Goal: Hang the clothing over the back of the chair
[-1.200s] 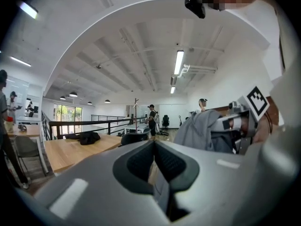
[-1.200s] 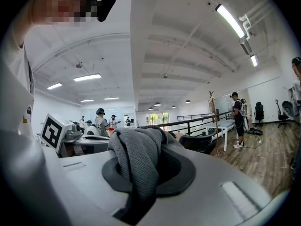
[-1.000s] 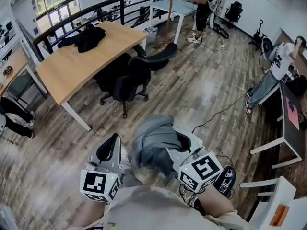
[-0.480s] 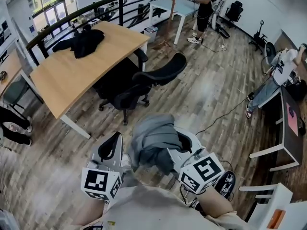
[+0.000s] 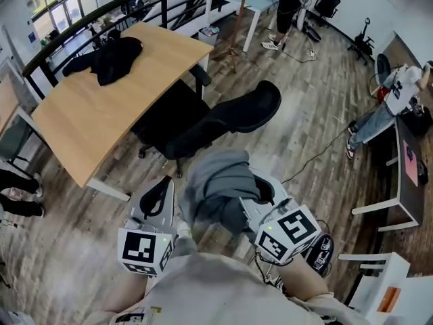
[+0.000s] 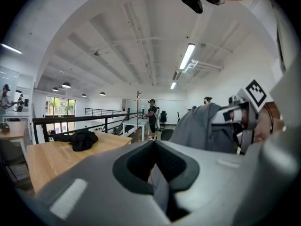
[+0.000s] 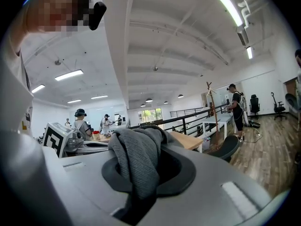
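The chair has grown in the head view over the last second. Its back now sits just beyond the garment, where a second ago it stood well off. You have covered most of the walk, so I judge the carry is nearly over and the lift over the chair's back comes next. Nothing is draped yet.

The garment hangs bunched between your grippers, just short of the chair. Your right gripper has its jaws nearly together on a thick grey fold. Your left gripper is almost closed too, with only a thin strip of grey cloth nipped between the jaws. I judge that the slighter hold.

Only the head view shows how the chair stands: seat towards the table, back towards you. Only the gripper views show the two pinches. The right gripper view shows the chair's back edge past the fold, while the left gripper view shows the table and the black cloth on it.
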`<action>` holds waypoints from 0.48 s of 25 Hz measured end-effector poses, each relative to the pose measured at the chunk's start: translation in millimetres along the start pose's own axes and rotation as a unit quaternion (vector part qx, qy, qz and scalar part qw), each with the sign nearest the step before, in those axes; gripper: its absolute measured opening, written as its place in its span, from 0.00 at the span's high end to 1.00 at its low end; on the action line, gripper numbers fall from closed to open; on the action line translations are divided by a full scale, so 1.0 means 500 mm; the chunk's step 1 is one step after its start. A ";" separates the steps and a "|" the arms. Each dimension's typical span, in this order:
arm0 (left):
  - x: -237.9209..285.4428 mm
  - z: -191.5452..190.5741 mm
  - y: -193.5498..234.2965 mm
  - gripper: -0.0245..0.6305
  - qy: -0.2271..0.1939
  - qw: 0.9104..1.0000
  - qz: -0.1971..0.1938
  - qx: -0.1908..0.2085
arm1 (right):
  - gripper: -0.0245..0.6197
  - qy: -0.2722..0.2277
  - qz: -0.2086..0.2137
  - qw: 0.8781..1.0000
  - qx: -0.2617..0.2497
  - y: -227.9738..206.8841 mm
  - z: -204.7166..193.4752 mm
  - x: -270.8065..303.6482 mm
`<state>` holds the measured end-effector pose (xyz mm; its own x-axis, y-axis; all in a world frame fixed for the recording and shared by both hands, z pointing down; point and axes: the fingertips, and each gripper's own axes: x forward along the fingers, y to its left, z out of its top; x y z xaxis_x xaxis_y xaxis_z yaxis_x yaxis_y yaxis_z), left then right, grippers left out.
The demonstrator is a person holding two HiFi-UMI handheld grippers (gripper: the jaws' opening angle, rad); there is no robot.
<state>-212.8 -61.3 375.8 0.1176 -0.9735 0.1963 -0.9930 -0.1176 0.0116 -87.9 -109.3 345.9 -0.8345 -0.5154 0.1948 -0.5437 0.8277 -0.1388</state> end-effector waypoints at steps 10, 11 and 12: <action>0.092 0.016 0.118 0.96 0.006 0.999 -0.040 0.015 | 0.87 -0.010 -0.035 0.999 0.024 -0.016 0.035 0.126; 0.097 0.018 0.122 0.96 0.006 0.999 -0.042 0.017 | 0.87 -0.012 -0.035 0.999 0.024 -0.015 0.037 0.132; 0.101 0.020 0.123 0.96 0.006 0.999 -0.045 0.017 | 0.87 -0.012 -0.035 0.999 0.024 -0.014 0.039 0.136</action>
<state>-267.9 -119.8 376.5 0.2052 -0.9564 0.2079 -0.9776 -0.2105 -0.0033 -142.5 -154.5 341.2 -0.7957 -0.5778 0.1815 -0.6042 0.7780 -0.1724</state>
